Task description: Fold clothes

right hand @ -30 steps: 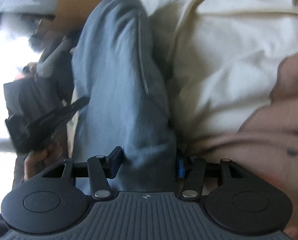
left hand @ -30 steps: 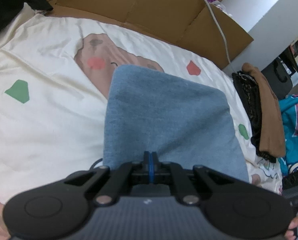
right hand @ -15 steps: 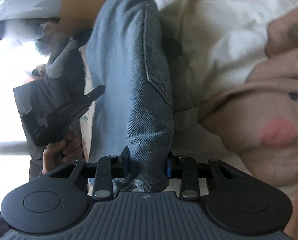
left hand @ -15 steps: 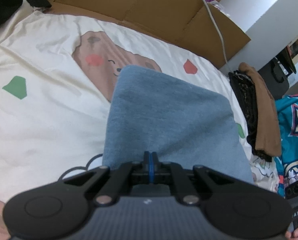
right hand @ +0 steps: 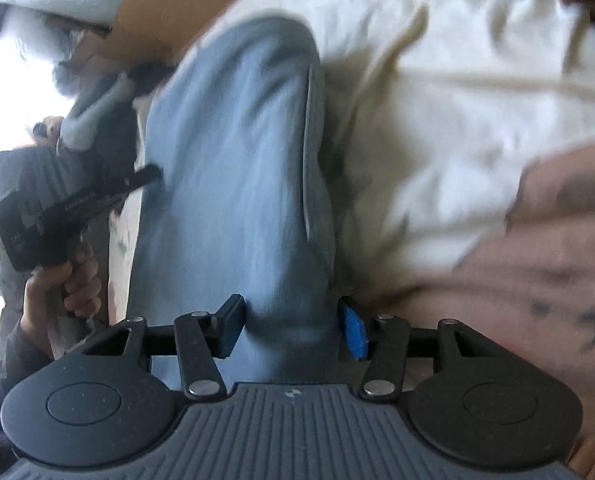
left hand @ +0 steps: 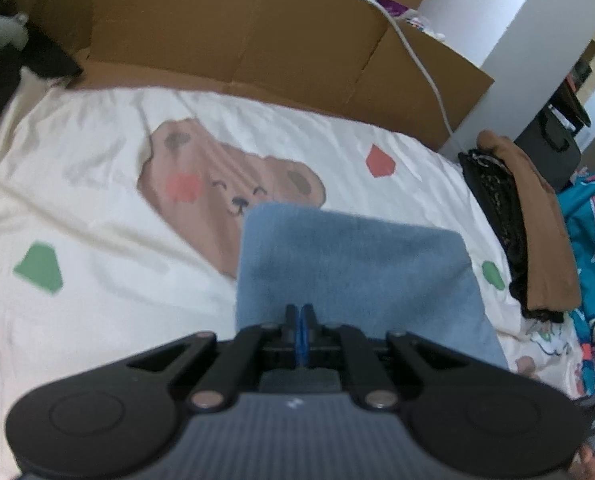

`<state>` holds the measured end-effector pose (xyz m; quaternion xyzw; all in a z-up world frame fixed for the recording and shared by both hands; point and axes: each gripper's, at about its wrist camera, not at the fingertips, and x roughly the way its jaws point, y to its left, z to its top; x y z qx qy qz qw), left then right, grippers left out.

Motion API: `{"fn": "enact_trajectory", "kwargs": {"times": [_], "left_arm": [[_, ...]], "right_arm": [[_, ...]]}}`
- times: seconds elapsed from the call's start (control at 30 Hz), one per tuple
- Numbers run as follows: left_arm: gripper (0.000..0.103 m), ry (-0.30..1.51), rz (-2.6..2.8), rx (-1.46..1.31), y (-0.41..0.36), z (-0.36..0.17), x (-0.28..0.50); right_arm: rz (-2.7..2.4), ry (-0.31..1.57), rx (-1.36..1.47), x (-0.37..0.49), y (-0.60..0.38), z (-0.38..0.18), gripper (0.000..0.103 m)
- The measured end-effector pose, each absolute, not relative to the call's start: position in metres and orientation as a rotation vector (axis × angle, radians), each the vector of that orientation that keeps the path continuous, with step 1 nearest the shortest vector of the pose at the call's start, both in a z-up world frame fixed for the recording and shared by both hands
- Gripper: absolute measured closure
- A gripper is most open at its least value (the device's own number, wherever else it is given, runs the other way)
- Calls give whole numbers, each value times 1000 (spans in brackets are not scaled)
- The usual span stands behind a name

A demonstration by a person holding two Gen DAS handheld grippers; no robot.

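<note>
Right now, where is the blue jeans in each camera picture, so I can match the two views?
Left wrist: the jeans lie folded at lower centre, just beyond the shut left gripper.
Right wrist: the jeans run from upper centre down between the fingers of the right gripper, whose jaws are opening.
Shared landmark: the bear print on the cream sheet, at right in the right wrist view.
</note>
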<state>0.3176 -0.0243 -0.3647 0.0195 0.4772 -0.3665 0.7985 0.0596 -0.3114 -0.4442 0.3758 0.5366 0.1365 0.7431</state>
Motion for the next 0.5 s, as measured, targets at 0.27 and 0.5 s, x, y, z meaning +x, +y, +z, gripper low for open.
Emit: {"fn": "enact_trajectory", "kwargs": {"times": [0.27,0.5], "left_arm": [[100,1023,-752,60,-45,-373,340],[100,1001,-772,84,-49,-366,344]], "right_arm": [[243,1037,740,139,-327,-426,47],[218,1008,607,188,-320,-419,48]]}}
